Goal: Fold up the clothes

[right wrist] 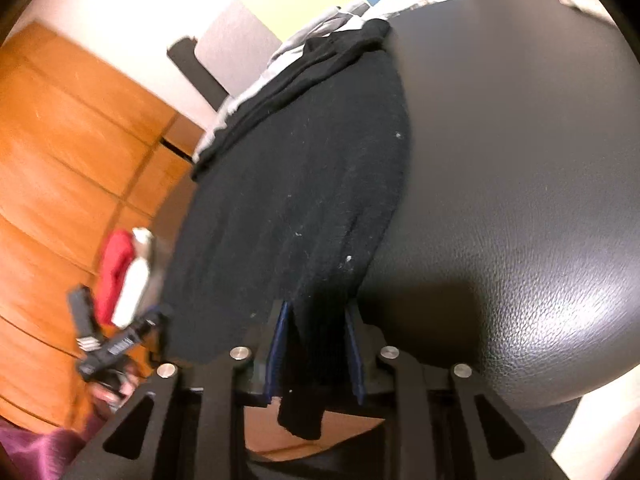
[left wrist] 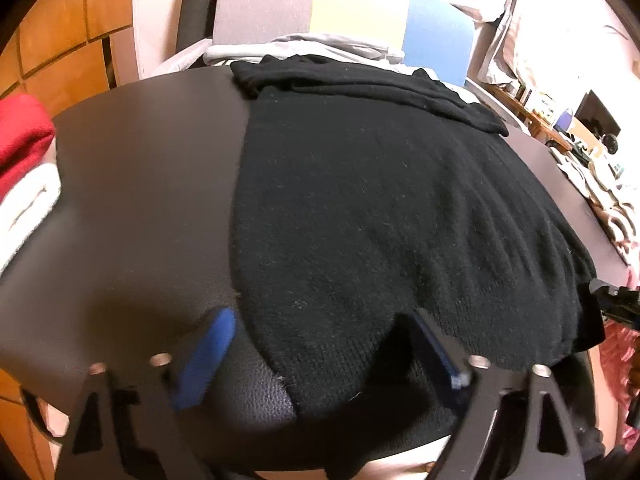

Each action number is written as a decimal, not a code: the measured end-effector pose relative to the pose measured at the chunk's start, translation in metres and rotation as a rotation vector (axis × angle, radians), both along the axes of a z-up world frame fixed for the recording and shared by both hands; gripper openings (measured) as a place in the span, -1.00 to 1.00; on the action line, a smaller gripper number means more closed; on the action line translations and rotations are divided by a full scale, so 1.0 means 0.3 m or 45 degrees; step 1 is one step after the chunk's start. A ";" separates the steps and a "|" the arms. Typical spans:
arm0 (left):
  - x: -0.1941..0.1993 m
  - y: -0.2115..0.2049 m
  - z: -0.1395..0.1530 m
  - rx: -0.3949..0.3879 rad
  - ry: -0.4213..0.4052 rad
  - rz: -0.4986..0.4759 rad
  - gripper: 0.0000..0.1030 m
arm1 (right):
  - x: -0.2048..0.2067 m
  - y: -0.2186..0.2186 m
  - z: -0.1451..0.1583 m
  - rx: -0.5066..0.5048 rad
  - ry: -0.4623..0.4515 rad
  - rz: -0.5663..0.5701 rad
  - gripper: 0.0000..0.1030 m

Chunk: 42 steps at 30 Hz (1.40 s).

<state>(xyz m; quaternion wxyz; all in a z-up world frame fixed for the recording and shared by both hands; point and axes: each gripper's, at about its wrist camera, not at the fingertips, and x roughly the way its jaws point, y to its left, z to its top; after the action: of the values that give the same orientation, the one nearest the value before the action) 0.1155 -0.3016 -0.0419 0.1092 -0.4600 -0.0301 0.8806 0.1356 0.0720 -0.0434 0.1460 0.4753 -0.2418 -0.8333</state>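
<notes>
Open dark leather-textured tabletop [right wrist: 520,160] lay bare right of the black knitted garment [left wrist: 380,208]. Left edge was blocked by a stack of red and white folded cloths [left wrist: 24,160]; the far edge by a grey-yellow-blue chair back [left wrist: 340,12].

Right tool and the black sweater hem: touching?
Touching. In the right wrist view the right tool has both blue pads narrowed onto the black sweater hem, with fabric pinched between them and hanging below.
</notes>
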 end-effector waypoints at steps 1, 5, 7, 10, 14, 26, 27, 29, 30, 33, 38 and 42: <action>0.003 0.000 0.002 0.005 0.002 -0.009 0.37 | -0.004 -0.015 0.007 0.077 -0.007 0.011 -0.83; 0.019 -0.014 0.011 0.022 0.010 -0.015 -0.04 | -0.009 -0.003 0.005 0.073 -0.031 -0.004 -0.86; 0.017 -0.036 0.015 0.086 -0.022 -0.007 -0.82 | -0.005 0.029 -0.005 -0.022 -0.045 -0.033 -0.86; 0.015 -0.074 0.031 0.199 -0.061 0.015 -0.85 | 0.010 0.089 -0.019 -0.202 -0.053 -0.041 -0.86; 0.068 -0.080 0.081 0.220 -0.027 -0.040 -0.86 | 0.045 0.127 -0.015 -0.389 -0.053 0.001 -0.86; 0.286 -0.303 0.323 0.566 0.129 0.025 -0.85 | 0.175 0.175 0.079 -1.098 0.078 0.069 -0.86; 0.277 -0.317 0.348 0.584 0.163 0.046 -0.85 | 0.149 0.176 0.095 -1.125 0.098 0.074 -0.86; 0.227 -0.323 0.392 0.584 0.237 0.066 -0.85 | 0.078 0.176 0.127 -1.160 0.132 0.091 -0.86; 0.192 -0.321 0.409 0.580 0.269 0.069 -0.85 | 0.051 0.177 0.138 -1.158 0.142 0.096 -0.86; 0.042 -0.290 0.434 0.555 0.323 0.059 -0.85 | -0.095 0.177 0.155 -1.159 0.174 0.082 -0.86; -0.269 -0.232 0.406 0.518 0.331 0.053 -0.85 | -0.380 0.224 0.123 -1.147 0.159 -0.025 -0.86; -0.535 -0.213 0.311 0.519 0.228 0.103 -0.84 | -0.602 0.266 0.013 -1.138 0.038 -0.182 -0.86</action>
<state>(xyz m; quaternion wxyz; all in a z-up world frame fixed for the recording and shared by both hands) -0.0449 -0.3656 0.0514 0.1668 -0.3469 -0.2159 0.8973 -0.0451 0.1517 -0.0396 0.2825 0.3356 -0.6079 -0.6618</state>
